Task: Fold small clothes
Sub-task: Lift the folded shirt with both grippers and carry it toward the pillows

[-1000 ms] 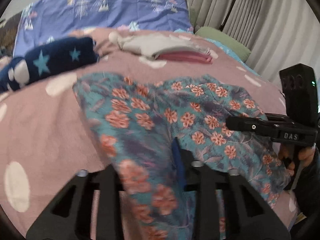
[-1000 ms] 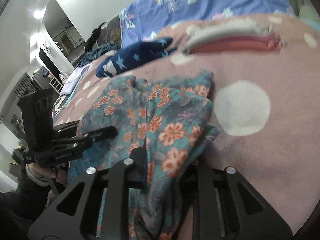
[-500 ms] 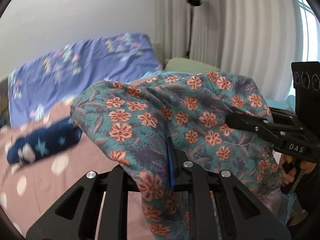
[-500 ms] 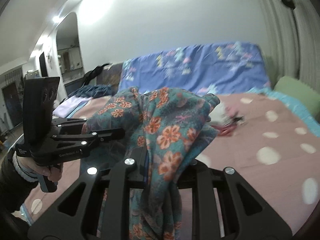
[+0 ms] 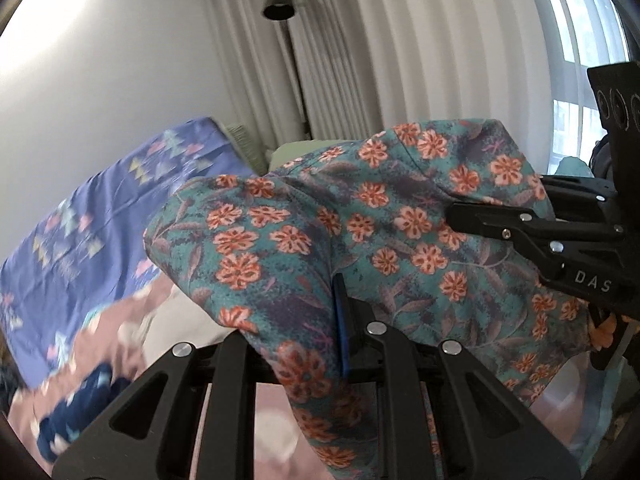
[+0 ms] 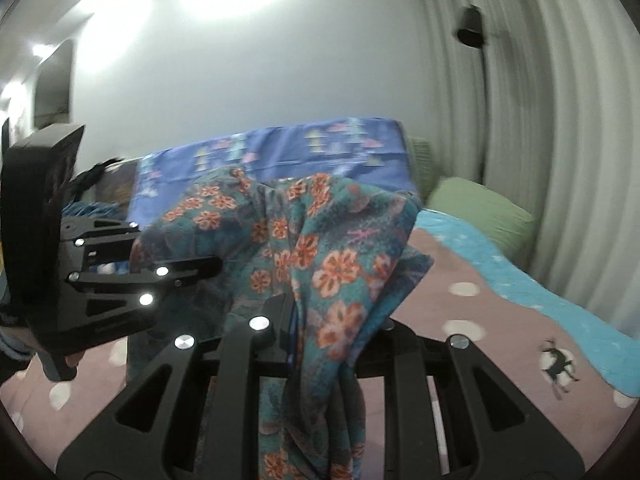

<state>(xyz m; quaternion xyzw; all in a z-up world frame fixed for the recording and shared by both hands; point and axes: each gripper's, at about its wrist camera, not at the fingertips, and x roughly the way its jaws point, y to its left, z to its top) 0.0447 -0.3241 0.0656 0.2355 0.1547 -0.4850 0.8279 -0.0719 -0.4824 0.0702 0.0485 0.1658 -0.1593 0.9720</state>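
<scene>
A teal garment with orange flowers point(image 5: 304, 248) hangs in the air above the bed, stretched between both grippers. My left gripper point(image 5: 320, 320) is shut on one edge of it, and the cloth drapes over and down between its fingers. In the right wrist view the same floral garment point(image 6: 332, 268) falls in folds through my right gripper point(image 6: 316, 320), which is shut on it. Each gripper shows in the other's view: the right gripper point(image 5: 480, 212) at the right, the left gripper point(image 6: 188, 256) at the left with a hand on its handle. The cloth hides the pads.
Below lies the pink bedspread with white dots point(image 6: 460, 312). A blue patterned quilt point(image 6: 320, 152), a green pillow point(image 6: 480, 208) and a turquoise blanket point(image 6: 500, 256) are at the bed's far side. A navy star garment point(image 5: 80, 400) lies lower left. Curtains and a floor lamp point(image 5: 278, 8) stand behind.
Both grippers have risen together, lifting the floral garment off the bed. The views now tilt up toward the wall and curtains. The left view has rolled.
</scene>
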